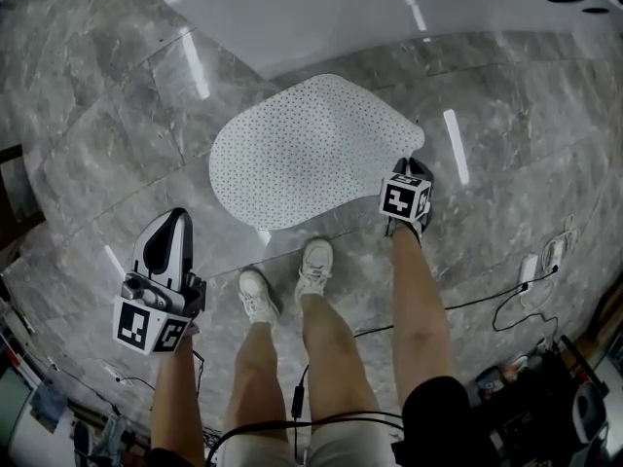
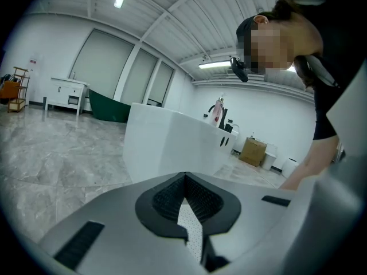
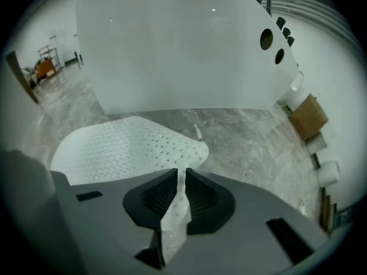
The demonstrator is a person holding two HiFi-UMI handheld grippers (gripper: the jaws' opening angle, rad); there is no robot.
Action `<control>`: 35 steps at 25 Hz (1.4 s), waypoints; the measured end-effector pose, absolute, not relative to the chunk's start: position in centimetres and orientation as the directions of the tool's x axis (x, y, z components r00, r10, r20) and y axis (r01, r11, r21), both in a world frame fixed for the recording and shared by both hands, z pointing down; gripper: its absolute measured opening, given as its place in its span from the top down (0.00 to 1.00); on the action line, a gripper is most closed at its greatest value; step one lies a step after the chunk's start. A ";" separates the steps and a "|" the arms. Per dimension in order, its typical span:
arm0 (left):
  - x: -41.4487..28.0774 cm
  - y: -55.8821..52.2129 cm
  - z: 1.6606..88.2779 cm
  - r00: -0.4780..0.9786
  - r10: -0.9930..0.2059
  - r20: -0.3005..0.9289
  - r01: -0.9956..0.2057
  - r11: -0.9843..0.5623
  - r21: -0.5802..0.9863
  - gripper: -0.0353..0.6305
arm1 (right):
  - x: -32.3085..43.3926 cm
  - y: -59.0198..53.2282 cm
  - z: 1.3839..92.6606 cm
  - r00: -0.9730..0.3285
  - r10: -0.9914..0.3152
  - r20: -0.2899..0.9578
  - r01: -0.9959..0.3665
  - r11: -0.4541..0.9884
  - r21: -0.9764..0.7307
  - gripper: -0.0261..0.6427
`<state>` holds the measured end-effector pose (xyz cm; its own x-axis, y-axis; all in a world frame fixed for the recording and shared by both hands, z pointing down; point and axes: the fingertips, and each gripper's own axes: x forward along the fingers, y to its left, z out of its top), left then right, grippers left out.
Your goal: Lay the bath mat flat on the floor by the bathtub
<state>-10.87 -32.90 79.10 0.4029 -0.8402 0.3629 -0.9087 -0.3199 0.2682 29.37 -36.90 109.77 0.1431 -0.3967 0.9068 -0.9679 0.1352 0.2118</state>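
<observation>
Floor (image 1: 117,144): right hand-held gripper (image 3: 180,176) pinches bath mat (image 1: 302,154) edge; left hand-held gripper (image 1: 170,224) closed, apart.

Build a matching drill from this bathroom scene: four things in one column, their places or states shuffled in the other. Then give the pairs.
Things:
1. bath mat
2. bathtub
3. right gripper
4. left gripper

Places or states:
A. held clear of the mat, off its left side
B. white, standing just beyond the mat
C. perforated, spread on the grey floor
D. shut on the mat's near right corner

Pairs: 1-C; 2-B; 3-D; 4-A
</observation>
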 end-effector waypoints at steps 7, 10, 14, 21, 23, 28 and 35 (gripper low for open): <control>-9.8 -33.7 78.9 0.429 -0.832 0.352 -0.897 -0.345 0.276 0.93 | 33.3 -34.8 110.6 0.240 -0.318 0.917 -0.964 0.035 0.264 0.83; -9.6 -33.6 78.9 0.439 -0.827 0.351 -0.892 -0.354 0.281 0.93 | 34.0 -33.2 110.6 0.246 -0.299 0.922 -0.966 -0.002 0.257 0.83; -9.4 -33.0 78.4 0.448 -0.826 0.343 -0.887 -0.362 0.287 0.93 | 33.5 -32.5 109.4 0.205 -0.345 0.916 -0.977 -0.025 0.210 0.83; -9.8 -31.3 75.5 0.440 -0.835 0.330 -0.891 -0.362 0.273 0.93 | 30.0 -32.8 102.9 0.019 -0.536 0.844 -0.994 0.084 0.076 0.91; -10.2 -30.7 74.2 0.438 -0.836 0.329 -0.892 -0.362 0.270 0.93 | 28.9 -32.8 100.0 -0.033 -0.583 0.812 -0.994 0.103 0.034 0.92; -10.8 -29.2 70.7 0.433 -0.840 0.328 -0.897 -0.364 0.253 0.93 | 26.6 -32.2 92.1 -0.125 -0.665 0.736 -0.989 0.145 -0.037 0.92; -14.1 -27.7 62.7 0.394 -0.865 0.310 -0.914 -0.333 0.232 0.93 | 22.8 -28.2 78.9 -0.238 -0.734 0.636 -0.971 0.194 -0.140 0.92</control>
